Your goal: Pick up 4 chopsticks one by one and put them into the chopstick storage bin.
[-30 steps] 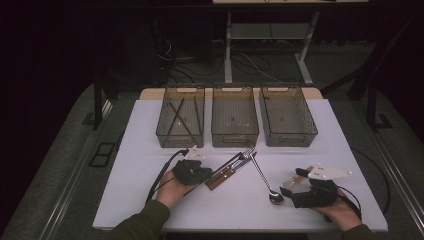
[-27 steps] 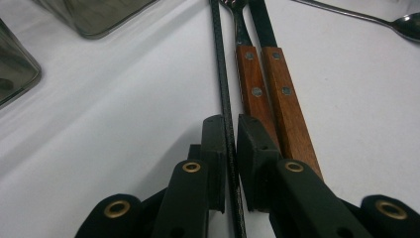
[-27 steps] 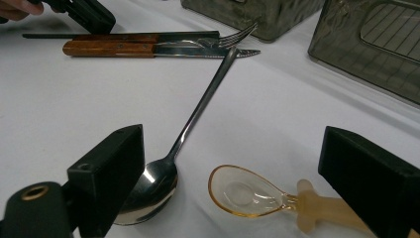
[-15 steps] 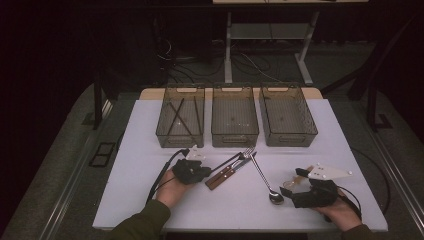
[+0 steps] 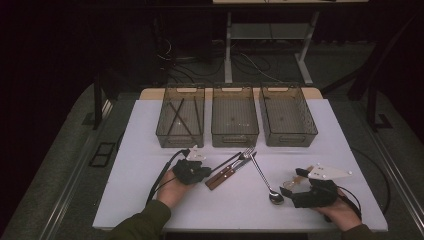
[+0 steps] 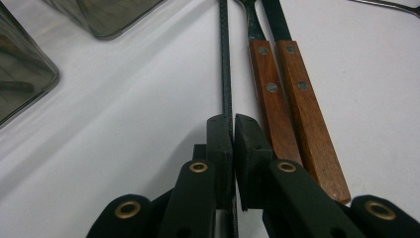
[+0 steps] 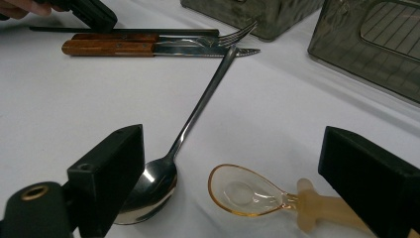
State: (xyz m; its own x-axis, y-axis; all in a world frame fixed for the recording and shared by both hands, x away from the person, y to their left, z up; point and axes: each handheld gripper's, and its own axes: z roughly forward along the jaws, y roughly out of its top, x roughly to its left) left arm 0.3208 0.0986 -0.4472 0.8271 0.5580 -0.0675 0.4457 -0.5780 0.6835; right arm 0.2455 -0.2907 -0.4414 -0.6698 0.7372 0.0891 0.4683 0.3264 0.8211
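A thin black chopstick [image 6: 226, 74] lies on the white table, and my left gripper [image 6: 233, 129] is shut on its near end. In the high view this gripper [image 5: 200, 171] sits left of centre, with the chopstick [image 5: 225, 162] running up to the right. Right beside it lie a wooden-handled fork [image 6: 265, 94] and knife [image 6: 297, 94]. My right gripper [image 7: 233, 144] stands open near the front right, its jaws either side of a metal spoon's bowl [image 7: 148, 188] and an amber plastic spoon [image 7: 242, 191], touching neither.
Three smoky plastic bins stand in a row at the back: the left bin [image 5: 180, 137] holds a few dark sticks, while I see nothing in the middle bin [image 5: 235, 139] or the right bin [image 5: 290, 137]. The table's front edge is close behind both hands.
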